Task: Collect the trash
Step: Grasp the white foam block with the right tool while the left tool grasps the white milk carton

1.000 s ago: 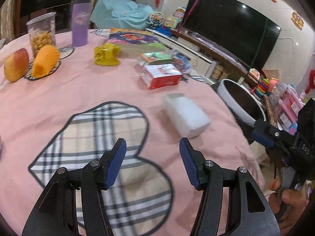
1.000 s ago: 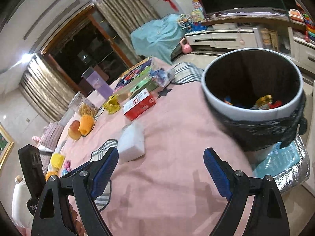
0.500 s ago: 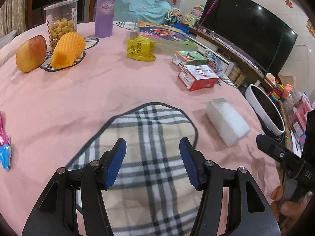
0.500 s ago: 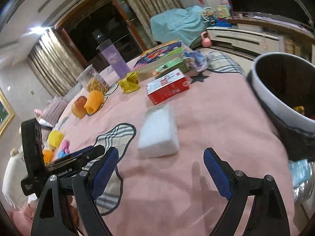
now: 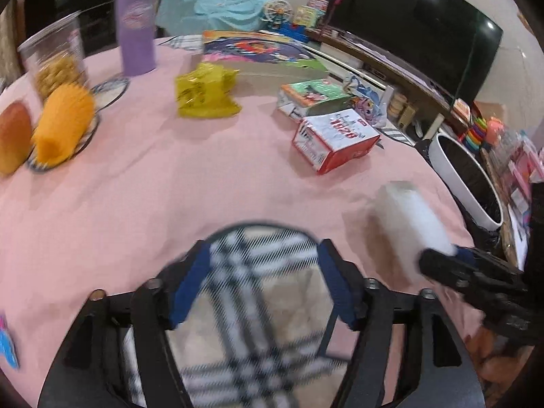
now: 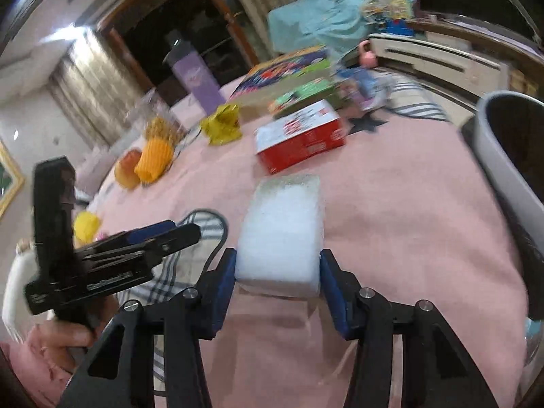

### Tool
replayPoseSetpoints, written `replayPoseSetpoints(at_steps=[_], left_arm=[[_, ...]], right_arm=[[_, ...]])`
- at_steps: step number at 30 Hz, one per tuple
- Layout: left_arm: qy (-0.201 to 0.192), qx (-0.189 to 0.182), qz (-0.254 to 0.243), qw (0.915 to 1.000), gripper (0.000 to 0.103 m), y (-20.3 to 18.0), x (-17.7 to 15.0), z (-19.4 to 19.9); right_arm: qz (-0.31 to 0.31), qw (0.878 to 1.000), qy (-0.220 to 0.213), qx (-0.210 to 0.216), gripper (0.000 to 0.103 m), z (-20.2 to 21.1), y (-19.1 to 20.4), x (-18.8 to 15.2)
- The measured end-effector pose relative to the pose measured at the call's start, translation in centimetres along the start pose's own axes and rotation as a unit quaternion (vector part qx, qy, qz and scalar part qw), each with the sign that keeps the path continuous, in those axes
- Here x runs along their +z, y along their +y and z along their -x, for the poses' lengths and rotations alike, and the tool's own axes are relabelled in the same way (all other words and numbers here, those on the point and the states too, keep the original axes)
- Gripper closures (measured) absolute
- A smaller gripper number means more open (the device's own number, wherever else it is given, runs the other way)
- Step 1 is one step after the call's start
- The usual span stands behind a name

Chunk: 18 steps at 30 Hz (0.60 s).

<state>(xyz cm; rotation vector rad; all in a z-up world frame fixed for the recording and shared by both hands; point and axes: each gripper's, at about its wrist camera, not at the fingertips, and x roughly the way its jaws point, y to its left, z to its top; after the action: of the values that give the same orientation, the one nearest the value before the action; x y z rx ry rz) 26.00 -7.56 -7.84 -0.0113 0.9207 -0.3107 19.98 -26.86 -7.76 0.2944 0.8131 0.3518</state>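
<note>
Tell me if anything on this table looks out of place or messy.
A crumpled yellow wrapper lies loose on the pink tablecloth, and a white foam block sits near the table edge beside the bin. Nothing looks spilled.

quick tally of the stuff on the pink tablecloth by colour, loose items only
white: 1, foam block
red and white: 1, carton
green: 1, box
yellow: 1, wrapper
purple: 1, cup
orange: 1, net sleeve
clear: 1, snack jar
total: 7
</note>
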Motion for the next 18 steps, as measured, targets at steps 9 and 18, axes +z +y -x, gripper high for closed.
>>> replayPoseSetpoints(at_steps=[9,18], left_arm=[[0.014,0.0,-0.079,0.9968,0.021,-3.5,4.7,-5.0],[0.003,-0.032,-0.098,0.9947,0.02,-3.4,7.8,-7.2]], right_arm=[[-0.065,0.996,-0.042,-0.036,0.053,2.7,-4.0,-0.6],[-0.07,0.996,-0.052,-0.037,0.053,2.5,-4.2,-1.4]])
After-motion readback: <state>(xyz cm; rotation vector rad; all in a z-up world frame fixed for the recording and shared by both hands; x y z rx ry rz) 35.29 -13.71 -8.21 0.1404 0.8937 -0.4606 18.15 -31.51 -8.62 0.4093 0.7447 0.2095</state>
